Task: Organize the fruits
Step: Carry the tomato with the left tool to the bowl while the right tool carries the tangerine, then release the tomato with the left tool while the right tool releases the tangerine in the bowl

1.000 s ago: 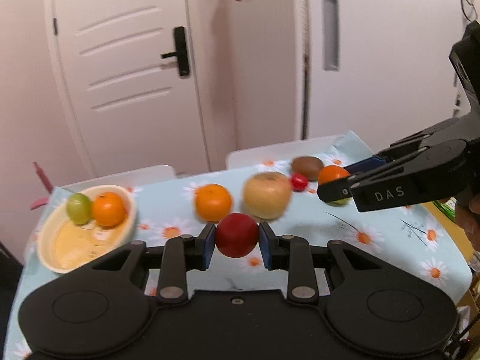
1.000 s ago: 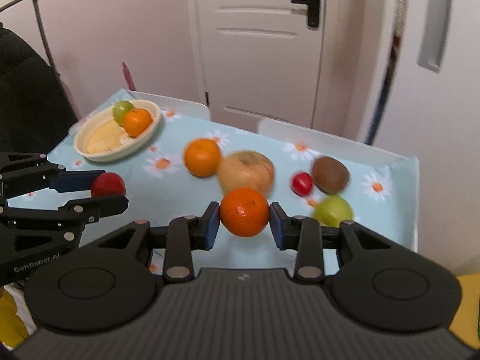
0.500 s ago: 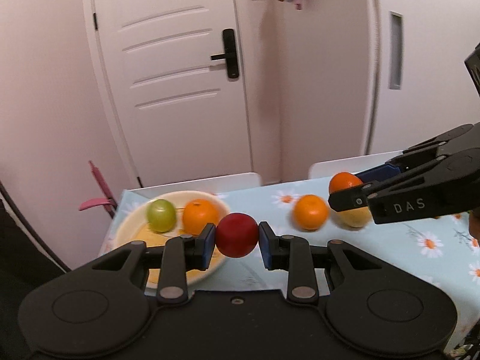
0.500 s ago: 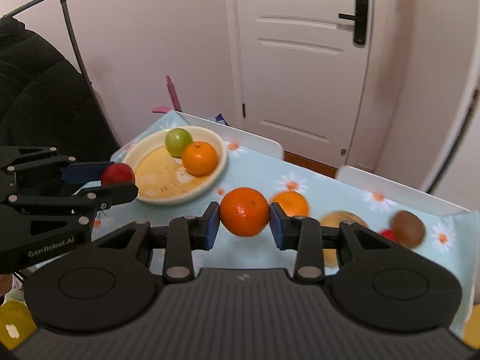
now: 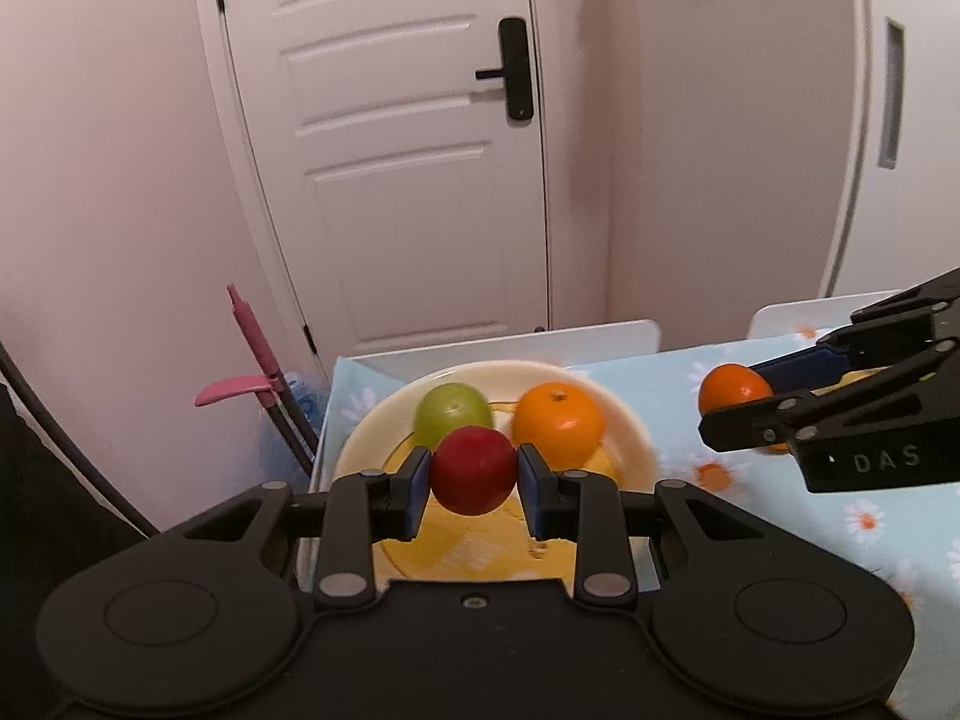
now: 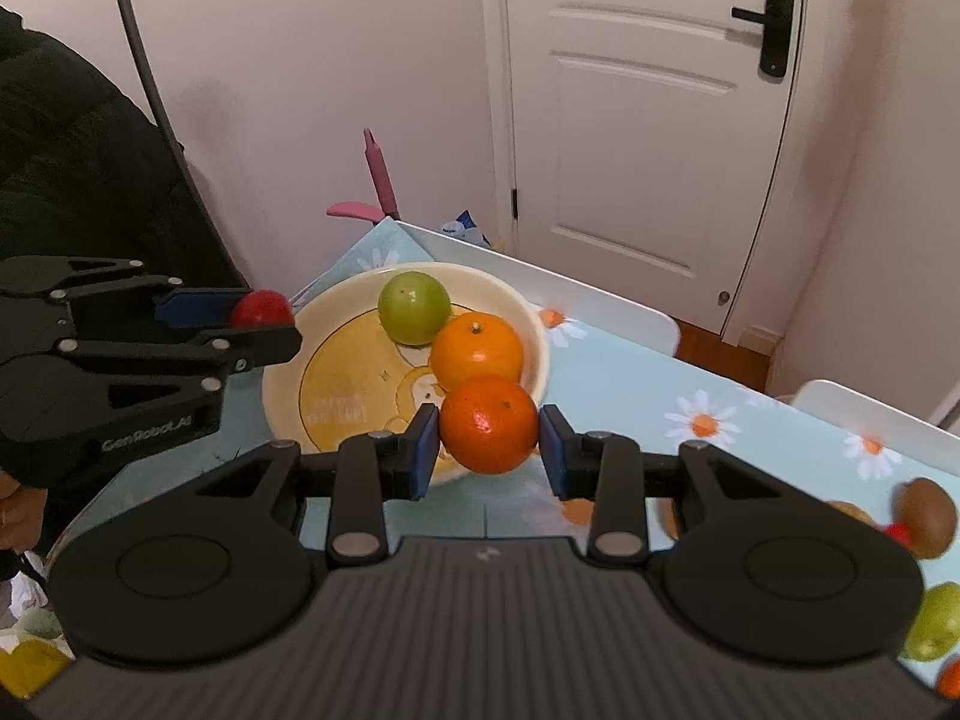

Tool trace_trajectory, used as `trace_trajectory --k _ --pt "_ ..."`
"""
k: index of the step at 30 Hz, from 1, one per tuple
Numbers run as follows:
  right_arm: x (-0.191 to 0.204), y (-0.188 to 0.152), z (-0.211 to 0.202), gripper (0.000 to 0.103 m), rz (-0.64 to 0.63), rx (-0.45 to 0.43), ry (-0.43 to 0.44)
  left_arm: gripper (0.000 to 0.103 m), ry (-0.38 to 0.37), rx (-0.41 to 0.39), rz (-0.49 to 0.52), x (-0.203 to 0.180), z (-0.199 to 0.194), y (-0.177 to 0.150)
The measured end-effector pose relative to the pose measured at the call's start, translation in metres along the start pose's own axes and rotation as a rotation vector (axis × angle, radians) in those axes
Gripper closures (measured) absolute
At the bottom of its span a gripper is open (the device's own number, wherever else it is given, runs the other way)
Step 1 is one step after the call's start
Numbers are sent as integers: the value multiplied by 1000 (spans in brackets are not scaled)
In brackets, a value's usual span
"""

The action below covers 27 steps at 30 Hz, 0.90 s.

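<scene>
My left gripper (image 5: 474,481) is shut on a small red fruit (image 5: 474,471) and hangs over the near part of a cream bowl (image 5: 636,438). The bowl holds a green fruit (image 5: 453,419) and an orange (image 5: 561,425). My right gripper (image 6: 487,441) is shut on a second orange (image 6: 489,423), just at the bowl's near right rim (image 6: 540,354). In the right wrist view the left gripper (image 6: 264,324) with the red fruit (image 6: 261,309) sits at the bowl's left edge. In the left wrist view the right gripper (image 5: 735,405) carries its orange (image 5: 732,389) right of the bowl.
The flowered light-blue tablecloth (image 6: 690,396) covers the table. A kiwi (image 6: 927,516), a small red fruit (image 6: 898,533) and a green fruit (image 6: 936,621) lie at the right. White chair backs (image 5: 510,345) stand behind the table, a pink-handled tool (image 5: 252,348) to the left.
Both grippers have travelled left along the table with their fruits held. The bowl, once far left, now lies right under and in front of them.
</scene>
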State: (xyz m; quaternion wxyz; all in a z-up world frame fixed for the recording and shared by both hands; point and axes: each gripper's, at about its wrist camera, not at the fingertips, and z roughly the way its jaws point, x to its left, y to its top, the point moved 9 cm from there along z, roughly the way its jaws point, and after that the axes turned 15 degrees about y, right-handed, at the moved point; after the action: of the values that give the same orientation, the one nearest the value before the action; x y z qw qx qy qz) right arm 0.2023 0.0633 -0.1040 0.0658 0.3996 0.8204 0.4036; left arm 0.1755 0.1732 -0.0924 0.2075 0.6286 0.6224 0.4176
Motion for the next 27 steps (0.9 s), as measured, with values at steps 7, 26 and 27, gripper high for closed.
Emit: trace_trajectory --k 7,26,27 --pt "0 3 42 53 39 34 -18 69 -16 36 19 15 46 -6" --pt "-3 -7 69 53 71 81 -32 22 -2 71 48 17 100 -13" --pt "-3 -7 68 53 63 84 -30 12 6 56 46 19 96 -11"
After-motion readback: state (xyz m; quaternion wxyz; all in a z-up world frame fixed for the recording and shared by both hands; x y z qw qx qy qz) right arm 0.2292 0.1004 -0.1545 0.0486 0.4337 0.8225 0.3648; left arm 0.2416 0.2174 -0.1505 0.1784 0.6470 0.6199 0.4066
